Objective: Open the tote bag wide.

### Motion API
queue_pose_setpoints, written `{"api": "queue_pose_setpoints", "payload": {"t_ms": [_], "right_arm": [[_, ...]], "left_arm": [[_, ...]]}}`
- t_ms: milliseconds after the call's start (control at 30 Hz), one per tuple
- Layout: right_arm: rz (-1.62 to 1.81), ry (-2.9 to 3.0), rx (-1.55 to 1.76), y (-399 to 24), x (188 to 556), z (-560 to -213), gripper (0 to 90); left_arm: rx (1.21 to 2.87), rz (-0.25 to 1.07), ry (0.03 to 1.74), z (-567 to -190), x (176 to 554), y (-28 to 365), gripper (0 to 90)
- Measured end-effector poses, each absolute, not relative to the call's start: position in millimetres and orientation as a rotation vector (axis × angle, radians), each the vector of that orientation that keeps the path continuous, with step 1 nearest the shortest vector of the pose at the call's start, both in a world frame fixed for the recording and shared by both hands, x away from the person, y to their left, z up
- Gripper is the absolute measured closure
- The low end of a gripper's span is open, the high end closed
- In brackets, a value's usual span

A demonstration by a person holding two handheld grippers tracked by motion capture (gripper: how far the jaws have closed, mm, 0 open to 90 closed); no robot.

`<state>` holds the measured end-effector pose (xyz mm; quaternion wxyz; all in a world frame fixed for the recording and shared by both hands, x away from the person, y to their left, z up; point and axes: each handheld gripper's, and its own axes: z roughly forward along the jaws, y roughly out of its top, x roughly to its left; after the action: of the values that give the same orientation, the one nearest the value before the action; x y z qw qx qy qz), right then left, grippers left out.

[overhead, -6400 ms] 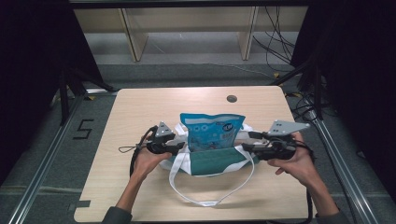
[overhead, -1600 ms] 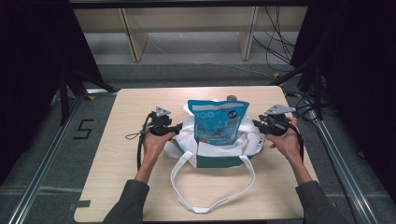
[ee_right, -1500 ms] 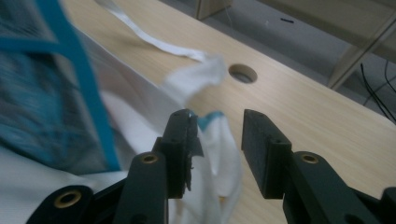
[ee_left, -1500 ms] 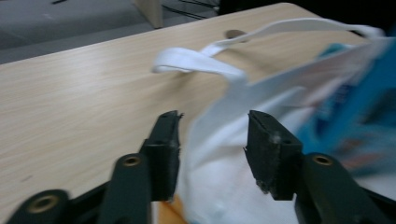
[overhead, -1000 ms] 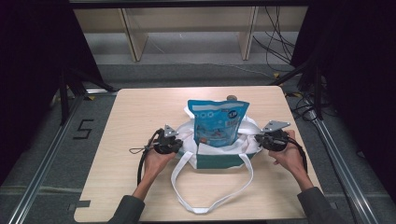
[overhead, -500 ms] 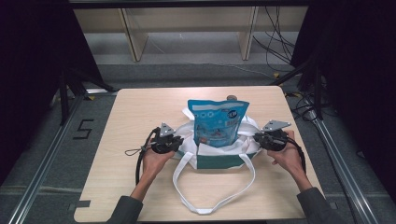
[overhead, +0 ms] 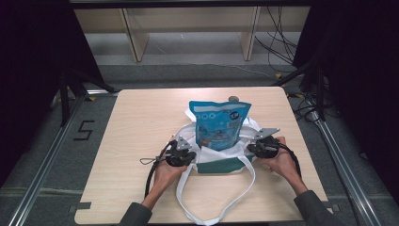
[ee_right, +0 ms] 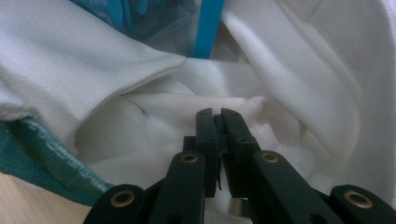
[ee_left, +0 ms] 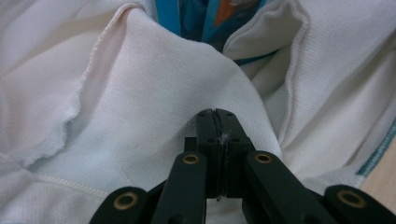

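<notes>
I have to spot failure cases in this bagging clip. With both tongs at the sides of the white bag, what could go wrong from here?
1. The tall blue printed pouch stands upright and sticks well out of the white cloth tote bag with a teal band; tugging the sides may tip it over.
2. The left tongs and right tongs pinch only thin folds of cloth, which might slip free.
3. The long white handle loop lies loose near the table edge and could snag.

A black number 5 (overhead: pixel 83 130) is marked on the grey floor, left of the light wooden table (overhead: pixel 141 122). Print on the blue plastic pouch (overhead: pixel 219 125) is too small to read.
</notes>
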<state>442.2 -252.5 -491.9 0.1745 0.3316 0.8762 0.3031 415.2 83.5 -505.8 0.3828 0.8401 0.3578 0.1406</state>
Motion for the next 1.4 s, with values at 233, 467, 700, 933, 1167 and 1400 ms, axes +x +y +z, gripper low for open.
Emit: {"api": "queue_pose_setpoints", "payload": {"t_ms": [233,467,700,933,1167,1400], "right_arm": [[0.873,2.466,0.947,-252,447,-497,87.6],[0.891,2.427,0.974,-247,462,-499,87.5],[0.926,2.381,1.013,-243,475,-502,87.3],[0.944,2.370,1.039,-244,477,-498,81.8],[1.026,2.290,1.063,-259,474,-480,62.0],[1.144,2.188,1.092,-274,461,-455,52.6]], "left_arm": [[2.186,0.432,0.905,-509,418,82,89.0],[2.127,0.477,0.967,-512,435,84,89.0],[2.113,0.489,0.997,-512,450,90,88.7],[2.095,0.479,0.997,-510,452,95,83.3],[1.976,0.410,1.035,-500,447,103,62.2],[1.859,0.392,1.047,-472,432,118,48.6]]}}
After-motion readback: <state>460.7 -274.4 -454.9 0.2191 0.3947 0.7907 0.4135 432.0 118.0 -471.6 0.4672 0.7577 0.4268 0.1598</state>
